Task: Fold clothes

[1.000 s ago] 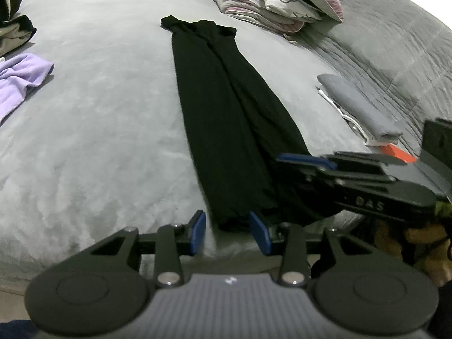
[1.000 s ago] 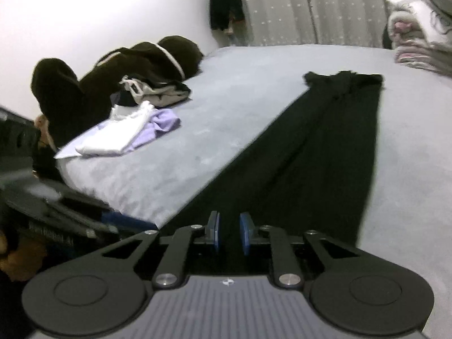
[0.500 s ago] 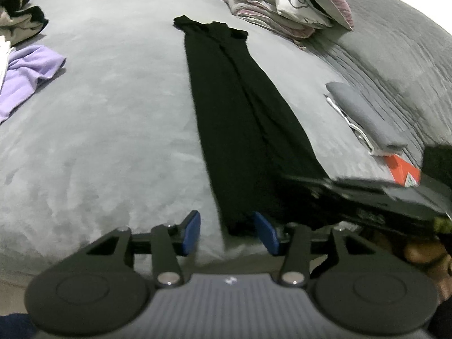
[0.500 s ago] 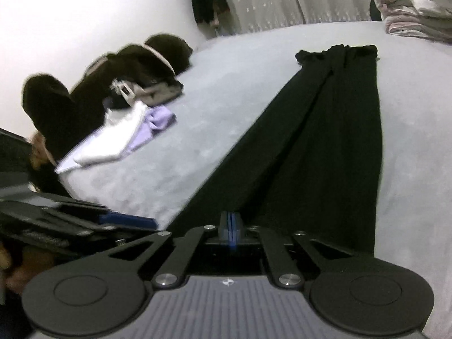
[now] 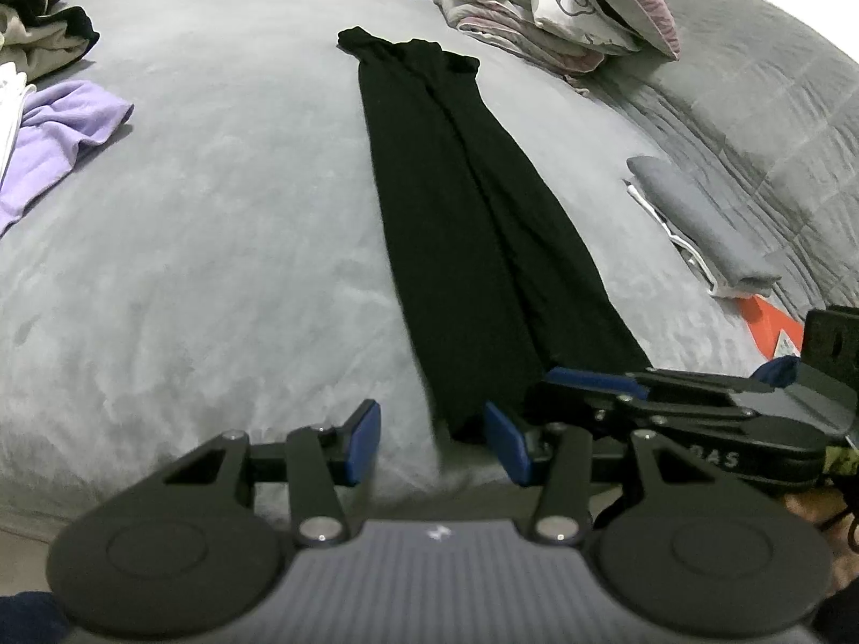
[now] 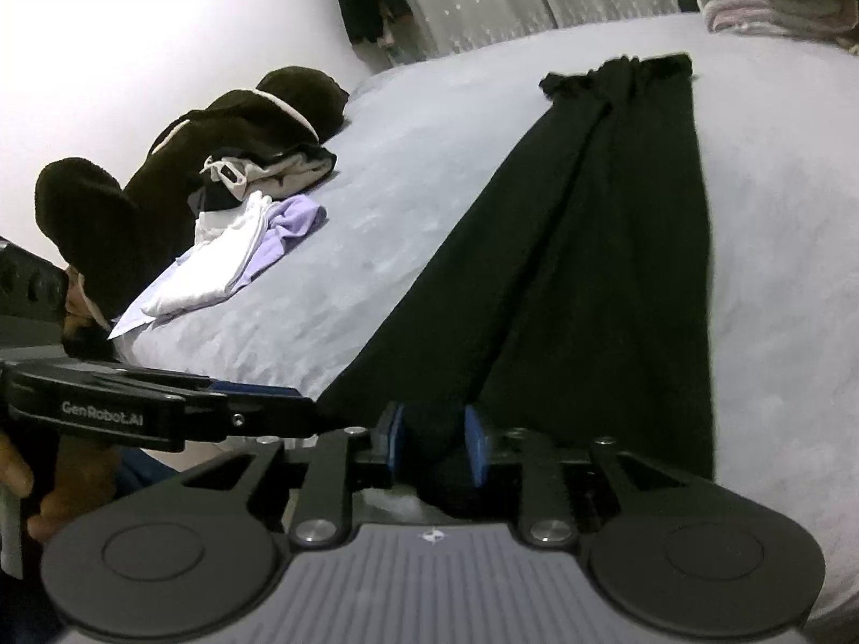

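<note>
Your left wrist view sits low at the near edge of the bed point(image 5: 215, 247), tilted down, facing along the black garment point(image 5: 472, 247) toward the folded bedding point(image 5: 558, 5). Your right wrist view sits just beside it, close over the garment's point(image 6: 590, 279) near end, angled toward the wall point(image 6: 161, 37) and clothes pile point(image 6: 177, 172). Both share the garment, the bed surface, and each other's gripper.

Both grippers point(image 5: 432, 437) point(image 6: 432, 443) are black, with blue-padded fingers point(image 5: 365, 432), silver screws, ribbed grey housing and white "GenRobot.AI" lettering.
</note>
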Action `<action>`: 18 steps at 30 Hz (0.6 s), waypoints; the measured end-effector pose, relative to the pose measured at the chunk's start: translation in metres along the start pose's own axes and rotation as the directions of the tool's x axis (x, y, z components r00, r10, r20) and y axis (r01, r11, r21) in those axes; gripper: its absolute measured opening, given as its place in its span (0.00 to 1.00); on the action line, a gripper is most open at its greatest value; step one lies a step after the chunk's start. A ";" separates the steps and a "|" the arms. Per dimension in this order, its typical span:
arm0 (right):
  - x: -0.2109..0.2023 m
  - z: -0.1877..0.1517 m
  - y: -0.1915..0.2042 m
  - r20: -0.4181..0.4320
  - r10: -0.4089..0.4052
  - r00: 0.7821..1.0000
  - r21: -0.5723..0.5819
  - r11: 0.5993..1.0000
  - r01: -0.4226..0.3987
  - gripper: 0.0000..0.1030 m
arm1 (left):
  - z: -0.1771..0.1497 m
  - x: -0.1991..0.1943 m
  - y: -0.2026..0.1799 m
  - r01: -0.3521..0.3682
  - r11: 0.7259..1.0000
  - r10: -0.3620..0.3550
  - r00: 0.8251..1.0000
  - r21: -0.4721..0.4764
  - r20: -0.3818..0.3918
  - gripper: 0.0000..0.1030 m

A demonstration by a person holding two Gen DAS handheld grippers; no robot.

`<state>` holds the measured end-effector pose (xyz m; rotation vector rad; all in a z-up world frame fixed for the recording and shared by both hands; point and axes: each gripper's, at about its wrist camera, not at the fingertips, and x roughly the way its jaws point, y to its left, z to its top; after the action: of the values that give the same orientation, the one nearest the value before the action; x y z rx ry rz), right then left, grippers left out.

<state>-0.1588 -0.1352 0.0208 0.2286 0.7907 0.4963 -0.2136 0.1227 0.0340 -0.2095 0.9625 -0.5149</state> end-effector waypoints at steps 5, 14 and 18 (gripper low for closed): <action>0.001 -0.004 0.003 0.019 -0.028 0.999 -0.027 0.999 0.028 0.06 | -0.001 0.000 -0.001 -0.004 1.000 0.004 1.000 -0.001 0.004 0.43; -0.007 -0.017 0.011 -0.002 -0.001 1.000 -0.051 0.999 0.001 0.06 | -0.002 0.002 -0.002 -0.014 1.000 0.014 1.000 0.016 -0.002 0.43; -0.015 -0.013 0.013 0.019 0.009 1.000 -0.041 0.999 -0.008 0.06 | -0.002 0.002 0.001 -0.015 1.000 0.015 1.000 0.010 -0.007 0.43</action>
<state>-0.1818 -0.1314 0.0257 0.1987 0.7601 0.5168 -0.2146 0.1226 0.0312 -0.1920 0.9676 -0.5067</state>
